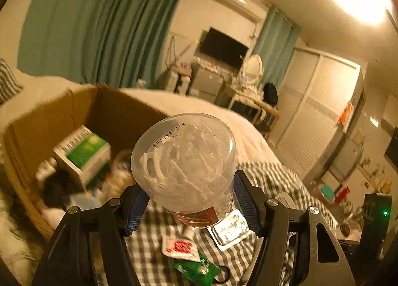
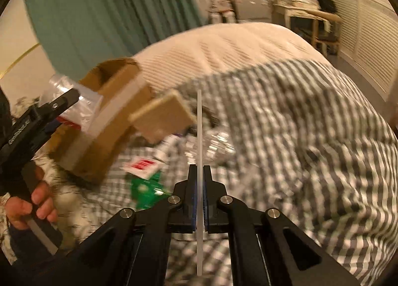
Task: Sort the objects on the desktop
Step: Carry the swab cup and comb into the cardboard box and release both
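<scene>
Carrying two items toward the open brown cardboard box [image 1: 74,117] on the bed, mid-sort by the look of it. Left gripper [image 1: 191,201] has its jaws roughly half spread, clamped on the lower wall of a clear round plastic tub of white floss picks [image 1: 184,159]; tub is upright between the blue pads [image 1: 138,207], clear of the grey-and-white checked bedspread [image 1: 276,181]. Box sits ahead and left of those jaws, already holding a green-and-white carton [image 1: 83,154] and some blurred items. Right gripper [image 2: 199,181] is fully closed on a thin flat translucent white strip [image 2: 199,137], seen edge-on, sticking out forward past the tips and back toward the camera; can't tell what it is. Below the jaws, unsorted: a white sachet with red print [image 1: 177,247], a green packet [image 1: 196,268], a foil blister pack [image 1: 230,230]. Next move, I'd say: swing the tub left over the box opening, lower it in, then release. Keep it upright and miss the carton.
</scene>
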Demonstrator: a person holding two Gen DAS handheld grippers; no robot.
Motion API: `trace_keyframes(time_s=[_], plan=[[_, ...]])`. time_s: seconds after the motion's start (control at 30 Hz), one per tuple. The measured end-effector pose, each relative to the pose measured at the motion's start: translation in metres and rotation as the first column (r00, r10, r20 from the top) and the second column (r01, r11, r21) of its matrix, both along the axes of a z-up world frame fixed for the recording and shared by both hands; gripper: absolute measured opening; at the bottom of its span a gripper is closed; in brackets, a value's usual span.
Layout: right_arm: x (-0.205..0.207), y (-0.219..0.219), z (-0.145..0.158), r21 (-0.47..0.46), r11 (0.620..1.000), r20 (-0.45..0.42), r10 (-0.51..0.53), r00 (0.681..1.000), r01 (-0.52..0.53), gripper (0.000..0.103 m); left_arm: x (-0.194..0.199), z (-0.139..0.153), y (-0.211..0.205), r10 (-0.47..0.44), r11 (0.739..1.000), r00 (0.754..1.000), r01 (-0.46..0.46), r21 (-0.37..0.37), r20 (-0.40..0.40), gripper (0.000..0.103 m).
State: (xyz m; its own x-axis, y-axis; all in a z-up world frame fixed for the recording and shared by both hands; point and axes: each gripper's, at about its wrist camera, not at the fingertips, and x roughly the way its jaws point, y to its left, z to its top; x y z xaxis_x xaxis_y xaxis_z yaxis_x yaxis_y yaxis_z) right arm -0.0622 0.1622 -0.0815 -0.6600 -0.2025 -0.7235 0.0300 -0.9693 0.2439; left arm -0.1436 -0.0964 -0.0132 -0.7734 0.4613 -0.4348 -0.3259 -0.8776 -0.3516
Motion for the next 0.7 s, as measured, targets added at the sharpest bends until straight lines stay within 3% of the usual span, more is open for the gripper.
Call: trace_keyframes(time_s=[0.13, 0.23, 0.43, 0.7], plan=[[-0.012, -0.030, 0.028, -0.041, 0.995, -0.063, 0.084, 0.994, -0.087, 0.003, -0.005, 0.019, -0.031, 0.039, 0.999, 0.999, -0.039, 0.014, -0.014, 0.067], [-0.031, -0.057, 0.046, -0.100, 0.982, -0.107, 0.152, 0.983, -0.162, 0.003, -0.011, 0.023, -0.051, 0.119, 0.993, 0.993, -0.120, -0.022, -0.026, 0.067], [-0.085, -0.117, 0.060, -0.209, 0.937, -0.130, 0.258, 0.957, -0.281, 0.003, -0.036, 0.009, -0.087, 0.241, 0.969, 0.969, -0.237, -0.076, 0.049, 0.067], [-0.143, -0.185, 0.056, -0.147, 0.945, -0.134, 0.275, 0.952, -0.293, 0.003, -0.053, -0.025, -0.118, 0.335, 0.941, 0.929, -0.322, -0.103, 0.160, 0.067]])
